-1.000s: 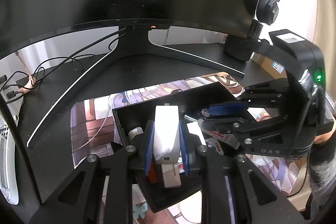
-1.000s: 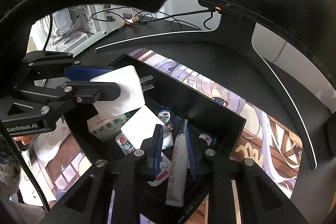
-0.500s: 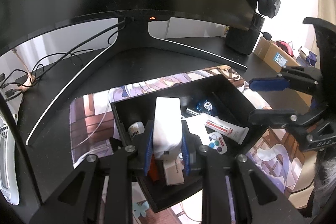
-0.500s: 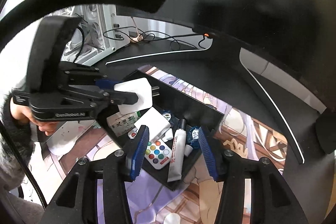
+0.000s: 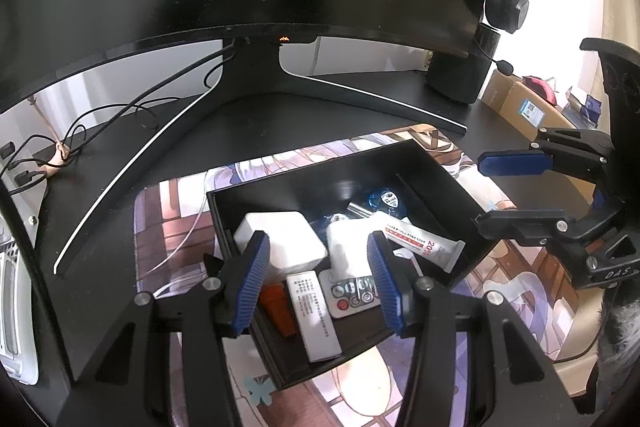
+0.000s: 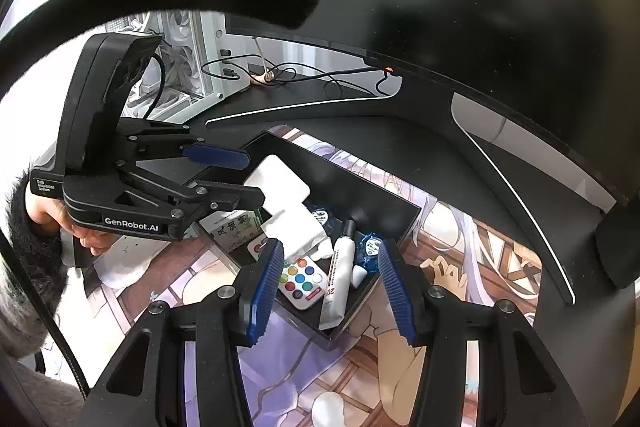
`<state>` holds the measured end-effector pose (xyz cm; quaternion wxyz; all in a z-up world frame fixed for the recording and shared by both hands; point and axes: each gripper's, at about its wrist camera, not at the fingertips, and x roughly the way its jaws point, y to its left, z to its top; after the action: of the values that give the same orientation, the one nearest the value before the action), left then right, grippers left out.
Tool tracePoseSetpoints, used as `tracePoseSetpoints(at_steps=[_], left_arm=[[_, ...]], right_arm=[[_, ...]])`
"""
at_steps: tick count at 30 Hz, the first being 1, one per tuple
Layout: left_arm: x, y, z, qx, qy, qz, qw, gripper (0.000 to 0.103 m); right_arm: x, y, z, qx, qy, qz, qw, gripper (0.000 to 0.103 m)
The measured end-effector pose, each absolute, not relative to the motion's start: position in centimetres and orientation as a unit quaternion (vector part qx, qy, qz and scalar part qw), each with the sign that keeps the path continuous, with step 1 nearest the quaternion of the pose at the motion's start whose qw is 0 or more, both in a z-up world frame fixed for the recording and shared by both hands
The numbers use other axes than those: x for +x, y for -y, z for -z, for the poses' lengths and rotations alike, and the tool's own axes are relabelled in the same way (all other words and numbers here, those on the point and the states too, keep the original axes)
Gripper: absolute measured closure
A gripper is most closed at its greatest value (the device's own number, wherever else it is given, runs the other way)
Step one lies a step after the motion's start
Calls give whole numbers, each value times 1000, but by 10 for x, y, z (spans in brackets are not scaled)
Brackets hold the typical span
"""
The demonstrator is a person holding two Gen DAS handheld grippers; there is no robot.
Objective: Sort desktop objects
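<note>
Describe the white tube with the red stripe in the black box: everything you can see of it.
The white tube looks like soft squeezable plastic, with a red band and dark print down its side, "20" readable near the flat crimped end, and a black cap. It lies on its side in the black box, not upright, crimped end towards a box corner. It rests beside the small remote with coloured buttons and close to a blue foil packet. Neither gripper touches it: the right gripper is open above it.

"GenRobot.AI" on left gripper [image 6: 240, 183], "20%" on tube [image 5: 424, 241]
</note>
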<state>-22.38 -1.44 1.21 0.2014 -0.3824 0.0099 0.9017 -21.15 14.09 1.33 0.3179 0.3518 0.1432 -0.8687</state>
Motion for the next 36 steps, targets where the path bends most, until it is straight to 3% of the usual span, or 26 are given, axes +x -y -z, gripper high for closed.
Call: tracePoseSetpoints(at_steps=[6,14,16,18,21,23,36], left_arm=[[-219,15,-15,-382,-13,-903,195,48],[-208,13,-22,-368,-14,-908,199,30],[-205,14,-24,-367,-14,-909,197,30],[-202,15,-26,-365,-15,-911,192,29],[-197,17,-28,-361,-16,-914,184,25],[-193,18,-30,-354,-13,-918,179,0],[-160,22,-38,-321,-30,-933,158,0]], right_arm=[[-206,-143,-15,349,-135,868,327,53],[-204,-132,-11,352,-135,864,335,50],[-204,-130,-11,352,-133,863,336,45],[-203,-129,-11,351,-134,864,335,27],[-200,-128,-13,344,-135,866,336,14],[-198,-128,-14,342,-133,868,335,8],[-190,-133,-16,335,-121,878,321,4]])
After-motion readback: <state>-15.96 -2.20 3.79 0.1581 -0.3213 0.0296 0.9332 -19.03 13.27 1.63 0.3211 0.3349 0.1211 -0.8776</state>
